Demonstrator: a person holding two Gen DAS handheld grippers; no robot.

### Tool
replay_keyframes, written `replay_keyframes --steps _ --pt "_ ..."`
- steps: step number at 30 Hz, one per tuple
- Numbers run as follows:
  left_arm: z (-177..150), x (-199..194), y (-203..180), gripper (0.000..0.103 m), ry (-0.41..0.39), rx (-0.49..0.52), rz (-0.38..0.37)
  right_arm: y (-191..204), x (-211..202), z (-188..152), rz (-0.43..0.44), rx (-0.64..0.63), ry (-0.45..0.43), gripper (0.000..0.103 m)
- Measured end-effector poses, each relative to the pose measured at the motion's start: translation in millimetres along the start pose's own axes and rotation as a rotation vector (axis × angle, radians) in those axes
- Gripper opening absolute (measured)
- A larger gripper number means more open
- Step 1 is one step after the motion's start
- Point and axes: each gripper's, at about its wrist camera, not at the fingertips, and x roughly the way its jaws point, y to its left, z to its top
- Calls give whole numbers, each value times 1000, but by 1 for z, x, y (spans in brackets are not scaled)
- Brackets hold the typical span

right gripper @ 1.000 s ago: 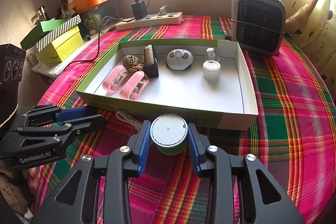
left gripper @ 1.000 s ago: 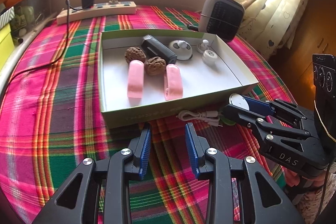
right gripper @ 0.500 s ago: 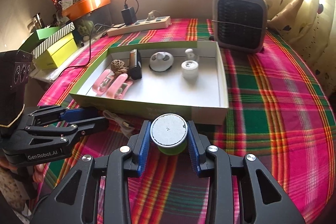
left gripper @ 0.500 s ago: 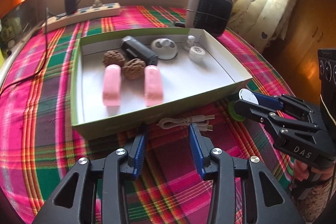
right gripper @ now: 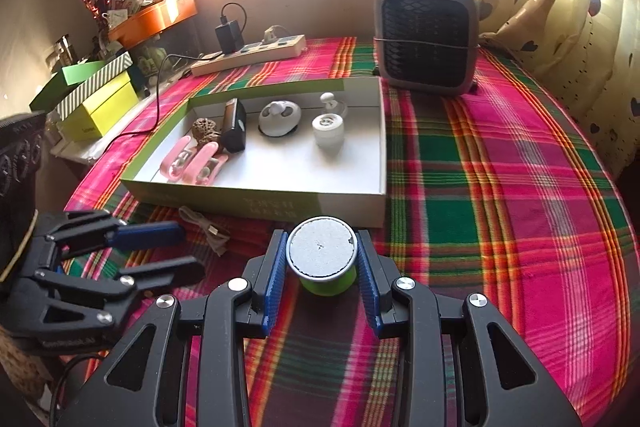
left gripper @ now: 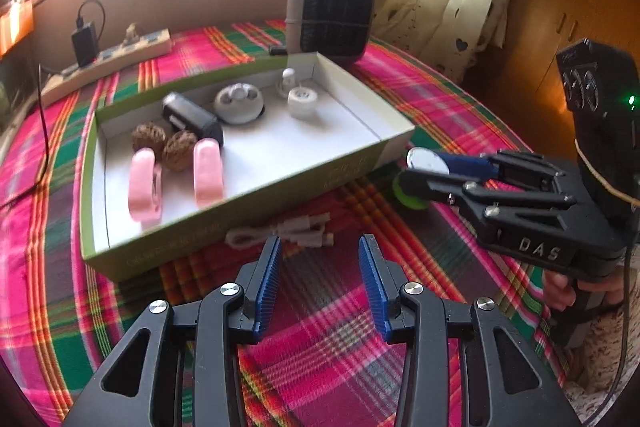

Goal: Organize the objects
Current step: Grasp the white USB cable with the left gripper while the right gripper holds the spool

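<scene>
Cable (left gripper: 280, 233): a bundled white cord lying on the plaid surface (left gripper: 328, 331), just outside the near wall of the box (left gripper: 248, 211), not yet in it.
Cable's long axis: roughly along the box's near wall, so crosswise to the left fingers; its plug ends point toward the right-hand side of the left wrist view.
Left fingers (left gripper: 320, 259): apart with nothing between them, having just been opening; the cable sits just ahead of the tips, a little toward the left finger.
Right fingers (right gripper: 322, 261): closed on a small green spool with a white top (right gripper: 322, 255), held off the box's near right corner.
Nearer hand: the left, judging by both views; in the right wrist view the cable (right gripper: 204, 225) lies off to the side, near the left fingers.
Box contents: two pink clips (left gripper: 176, 179), two walnuts, a black case and small white items.
Likely next move: left fingers go forward and down, straddling the bundle across its short side.
</scene>
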Motion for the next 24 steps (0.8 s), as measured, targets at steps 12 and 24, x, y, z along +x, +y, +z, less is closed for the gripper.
replay_keyframes --steps 12,24 --pt "24 18 -24 38 9 80 0 -13 -5 -3 6 33 -8 35" --pt "12 20 -26 38 81 55 7 -21 -7 -5 33 50 -16 35"
